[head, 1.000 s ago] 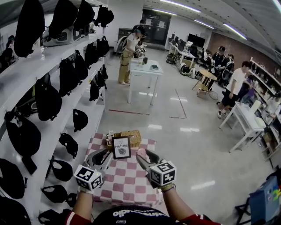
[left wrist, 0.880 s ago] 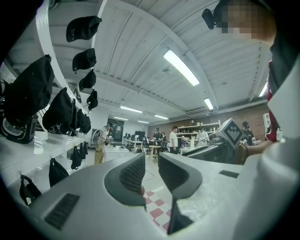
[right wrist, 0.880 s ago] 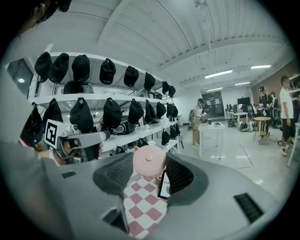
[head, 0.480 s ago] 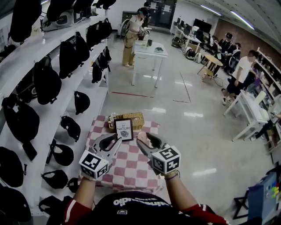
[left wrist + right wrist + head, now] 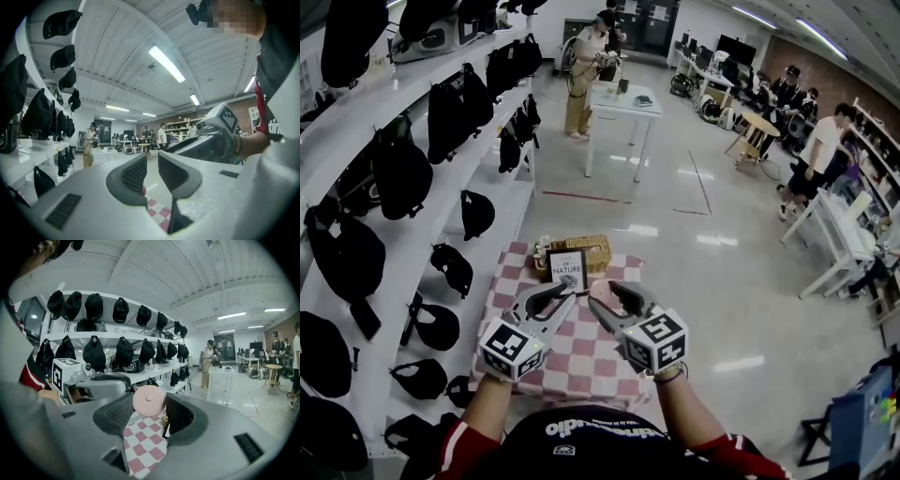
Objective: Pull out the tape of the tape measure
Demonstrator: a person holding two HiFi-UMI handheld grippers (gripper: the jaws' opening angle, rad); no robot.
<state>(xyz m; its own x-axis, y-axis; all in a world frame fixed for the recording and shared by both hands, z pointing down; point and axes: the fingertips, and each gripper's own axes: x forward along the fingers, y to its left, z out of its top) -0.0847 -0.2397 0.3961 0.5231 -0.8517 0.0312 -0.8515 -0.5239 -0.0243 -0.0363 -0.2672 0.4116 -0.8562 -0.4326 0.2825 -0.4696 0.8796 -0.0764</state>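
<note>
In the right gripper view a round pink tape measure [image 5: 149,400] sits between the black pads, off the table, and my right gripper [image 5: 149,412] is shut on it. In the head view that gripper [image 5: 606,296] hovers over the checkered table, and the pink case is barely visible there. My left gripper [image 5: 562,292] is just to its left, tips close to the right one's. In the left gripper view its jaws [image 5: 152,169] stand a narrow gap apart with nothing clearly between them. No pulled-out tape is visible.
A small table with a pink-and-white checkered cloth [image 5: 572,366] lies under both grippers. A wicker basket [image 5: 589,247] and a framed sign [image 5: 567,263] stand at its far edge. Shelves of black caps and bags [image 5: 403,178] run along the left. People and white tables [image 5: 619,101] are far off.
Both grippers have moved forward over the cloth, toward the sign. The left one has drifted right, closer to the right gripper. The pink tape measure stays in the right jaws.
</note>
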